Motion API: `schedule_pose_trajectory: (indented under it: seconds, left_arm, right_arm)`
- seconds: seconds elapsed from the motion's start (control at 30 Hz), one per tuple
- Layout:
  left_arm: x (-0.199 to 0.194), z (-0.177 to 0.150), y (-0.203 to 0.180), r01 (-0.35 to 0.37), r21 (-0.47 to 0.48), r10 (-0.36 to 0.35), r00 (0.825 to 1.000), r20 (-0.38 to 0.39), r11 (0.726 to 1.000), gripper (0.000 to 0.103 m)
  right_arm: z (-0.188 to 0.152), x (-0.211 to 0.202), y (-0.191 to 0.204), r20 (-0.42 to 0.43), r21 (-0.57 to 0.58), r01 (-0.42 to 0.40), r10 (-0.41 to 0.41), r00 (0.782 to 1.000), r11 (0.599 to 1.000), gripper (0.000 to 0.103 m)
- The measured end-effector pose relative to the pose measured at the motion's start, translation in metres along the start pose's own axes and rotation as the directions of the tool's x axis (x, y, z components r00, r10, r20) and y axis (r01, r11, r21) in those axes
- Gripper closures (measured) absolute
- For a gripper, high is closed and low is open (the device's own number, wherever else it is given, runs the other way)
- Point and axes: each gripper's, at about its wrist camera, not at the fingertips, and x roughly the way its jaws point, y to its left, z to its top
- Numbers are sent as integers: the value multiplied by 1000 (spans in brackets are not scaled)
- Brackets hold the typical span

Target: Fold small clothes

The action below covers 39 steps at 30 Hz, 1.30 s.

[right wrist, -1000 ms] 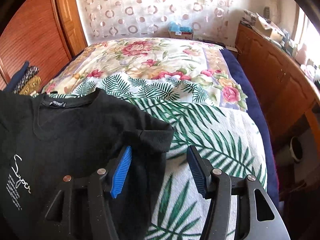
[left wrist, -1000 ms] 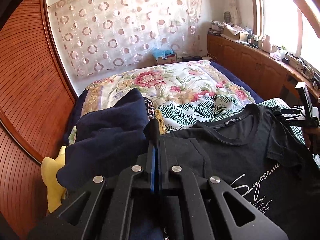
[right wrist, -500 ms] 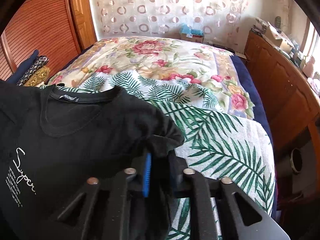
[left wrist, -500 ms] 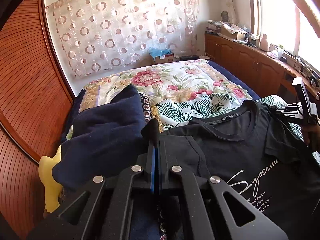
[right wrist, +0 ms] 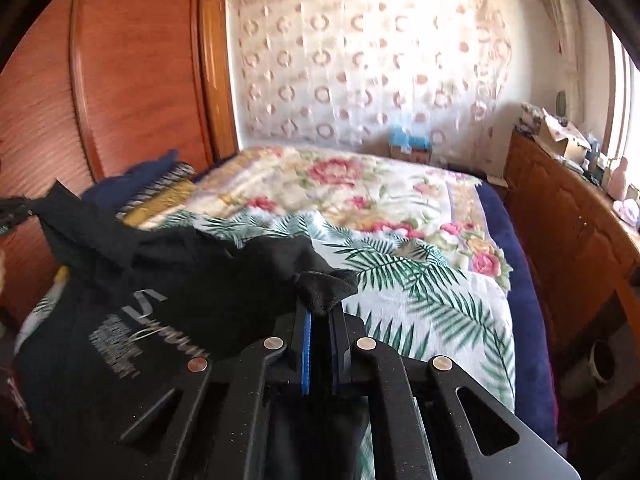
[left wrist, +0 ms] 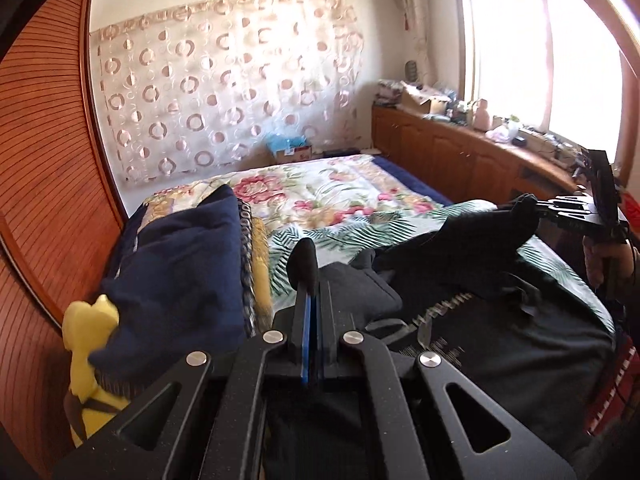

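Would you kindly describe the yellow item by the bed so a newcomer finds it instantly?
Start at the wooden wardrobe along the bed's left side. Against it lies a folded navy garment; the yellow soft toy pokes out beneath, the only bright yellow thing there.

The soft black cotton T-shirt point(left wrist: 500, 320) in my black metal tongs with blue ribbed pads point(left wrist: 305, 344) carries white script lettering. It lies on a white bedspread printed with green palm fronds point(right wrist: 420, 300), and beyond that is a cream quilt with pink roses point(right wrist: 340, 188). To my left sits a folded navy blue fleece point(left wrist: 180, 264) by a bright yellow cloth point(left wrist: 86, 344), against reddish-brown slatted wood panelling point(left wrist: 44, 160) and a sheer white curtain dotted with brown rings point(left wrist: 224, 92).
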Motion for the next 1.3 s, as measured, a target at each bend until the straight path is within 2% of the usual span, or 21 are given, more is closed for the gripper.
schedule_pose_trajectory:
  seconds: [0.33,0.67,0.77,0.9,1.0,1.07,1.17,1.3]
  left_arm:
    - [-70,-46,-5,34,-48,-32,999,38,998,101]
    - [-119,-60,-6,16,-60,-11,997,73,998,101]
    - [-120,-74,-6,20,-67,-17,999,44,998,100]
    - [-106,-99,1,39,-109,-42,999,-26,993,99]
    - [-100,-109,5,20,-118,-27,998,-57,993,89]
    - [-103,-108,7,17,-129,-23,999,-47,992,64]
    - [-105,-104,10,14,-130,-18,999,-27,991,46]
    - [-95,-98,13,-21,-111,19,1000,-24,994,37]
  right_arm:
    - [-63,-105,4,21,20,-16,15,1000,1000,97]
    - [-70,-187,18,-5,-17,13,-13,1000,1000,97]
    - [-84,-190,19,-68,-12,-17,16,998,1000,97]
    - [-114,-166,10,-169,31,8,-2,986,999,97]
    - [-125,-158,3,-197,47,31,-21,980,998,96]
    - [-121,-157,-1,-196,61,31,-19,980,998,89]
    - [-114,-164,2,-177,30,52,-46,983,998,79]
    - [-104,-172,5,-133,6,60,-59,989,998,56]
